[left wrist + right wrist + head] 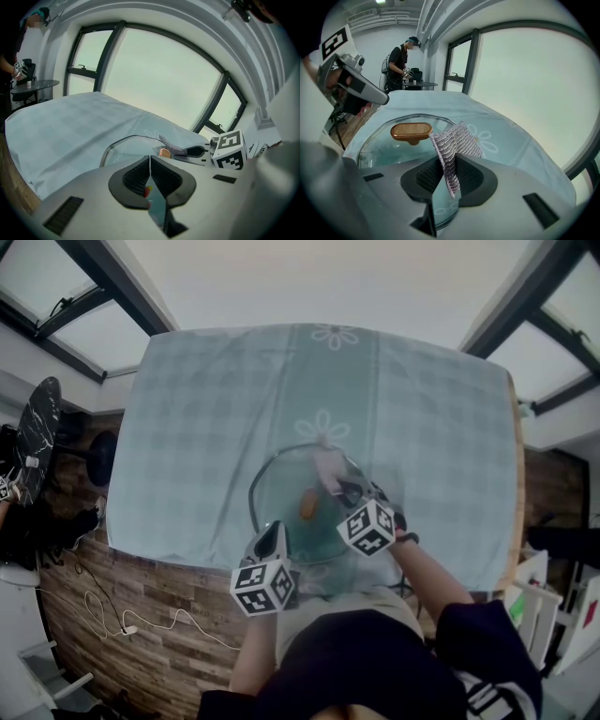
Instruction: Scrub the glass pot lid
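The glass pot lid (pixel 281 493) with a wooden knob (pixel 307 504) lies on the checked tablecloth (pixel 206 427). My left gripper (pixel 277 534) is at the lid's near rim and shut on that rim; the left gripper view shows glass between the closed pads (pixel 140 176). My right gripper (pixel 339 486) hovers over the lid's far right part, shut on a grey mesh scrub cloth (pixel 328 467). In the right gripper view the cloth (pixel 452 143) sticks up from the jaws just beyond the knob (pixel 411 131). The left gripper view shows the lid (pixel 124 147) ahead and the cloth (pixel 172 146) over it.
The table's near edge (pixel 187 554) runs just behind the left gripper, with wooden floor and a white cable (pixel 141 620) below. A small dark round table (pixel 37 432) stands at the left. A person (pixel 400 61) stands at it in the background.
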Available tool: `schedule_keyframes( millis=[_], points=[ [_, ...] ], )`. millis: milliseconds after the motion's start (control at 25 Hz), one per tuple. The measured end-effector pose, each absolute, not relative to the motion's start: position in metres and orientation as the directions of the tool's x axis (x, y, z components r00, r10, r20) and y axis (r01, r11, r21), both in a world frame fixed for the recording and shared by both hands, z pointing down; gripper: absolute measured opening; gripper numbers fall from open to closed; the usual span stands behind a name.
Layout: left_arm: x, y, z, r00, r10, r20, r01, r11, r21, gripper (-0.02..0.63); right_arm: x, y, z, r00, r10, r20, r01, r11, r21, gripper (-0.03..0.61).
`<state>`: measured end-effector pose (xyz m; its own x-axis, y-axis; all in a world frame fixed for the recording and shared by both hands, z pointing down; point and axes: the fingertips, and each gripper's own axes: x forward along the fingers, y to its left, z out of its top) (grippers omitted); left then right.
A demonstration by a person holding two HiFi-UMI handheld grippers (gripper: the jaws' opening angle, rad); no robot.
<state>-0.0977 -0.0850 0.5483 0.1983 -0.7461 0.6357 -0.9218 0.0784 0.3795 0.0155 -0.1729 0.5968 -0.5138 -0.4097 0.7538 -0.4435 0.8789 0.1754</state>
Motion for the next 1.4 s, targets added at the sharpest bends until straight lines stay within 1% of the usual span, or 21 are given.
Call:
schedule_keyframes(
  millis=[880,1400],
  points=[
    [-0.105,-0.058,0.54,0.184,-0.762,0.621,-0.919,0.09,0.384,0.009,0.045,-0.107,0.602,-0.477,-0.39,0.787,-0.465,0.873,0.151,0.083],
    [-0.108,-0.04,0.537,0.24,-0.76,0.604,-0.917,0.026,0.397,0.009,0.039,-0.052,0.606,-0.449,-0.378,0.81,-0.475,0.868,0.142,0.083]
  ],
)
